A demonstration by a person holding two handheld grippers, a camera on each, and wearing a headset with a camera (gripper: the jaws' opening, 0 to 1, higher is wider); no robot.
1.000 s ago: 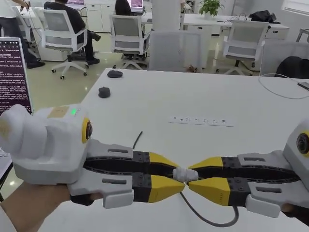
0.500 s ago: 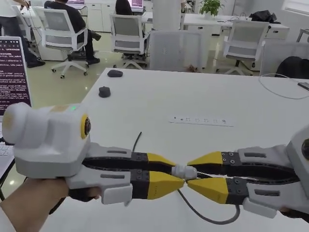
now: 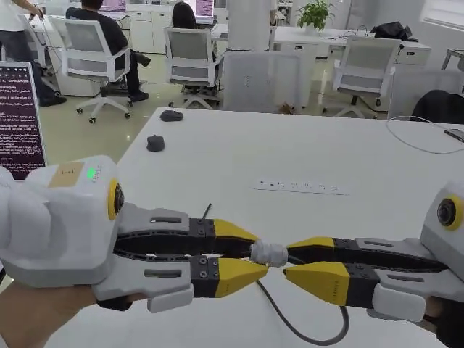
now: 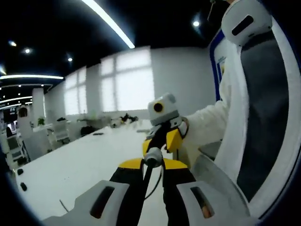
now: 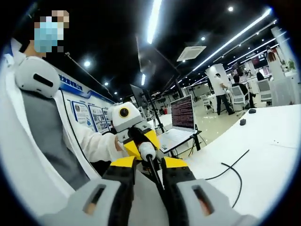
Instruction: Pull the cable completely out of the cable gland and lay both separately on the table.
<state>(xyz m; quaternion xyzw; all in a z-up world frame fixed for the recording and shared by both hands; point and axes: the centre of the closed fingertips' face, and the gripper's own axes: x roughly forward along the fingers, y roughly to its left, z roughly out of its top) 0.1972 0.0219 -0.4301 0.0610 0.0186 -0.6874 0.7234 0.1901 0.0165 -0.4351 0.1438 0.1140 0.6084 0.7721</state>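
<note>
A white cable gland [image 3: 270,254] hangs in the air between the two grippers' yellow tips. My left gripper [image 3: 254,255] comes in from the left and is shut on the gland's left end. My right gripper [image 3: 288,262] comes in from the right, its jaws shut on the dark grey cable [image 3: 290,319] just behind the gland. The cable droops below the tips and loops on the white table [image 3: 312,152]. In the left gripper view the gland [image 4: 153,157] sits at my jaw tips. In the right gripper view the gland [image 5: 146,150] lies just past the tips, with the cable [image 5: 155,175] between the jaws.
A white power strip [image 3: 299,186] lies mid-table. Two dark mice [image 3: 155,143] rest near the far left corner. A monitor [image 3: 20,119] stands at the left edge. One cable end [image 3: 206,211] lies on the table behind the left gripper. Office chairs and people are beyond.
The two grippers' tips have drawn apart a little, so more of the gland shows between them. The gland has shifted slightly left with the left gripper.
</note>
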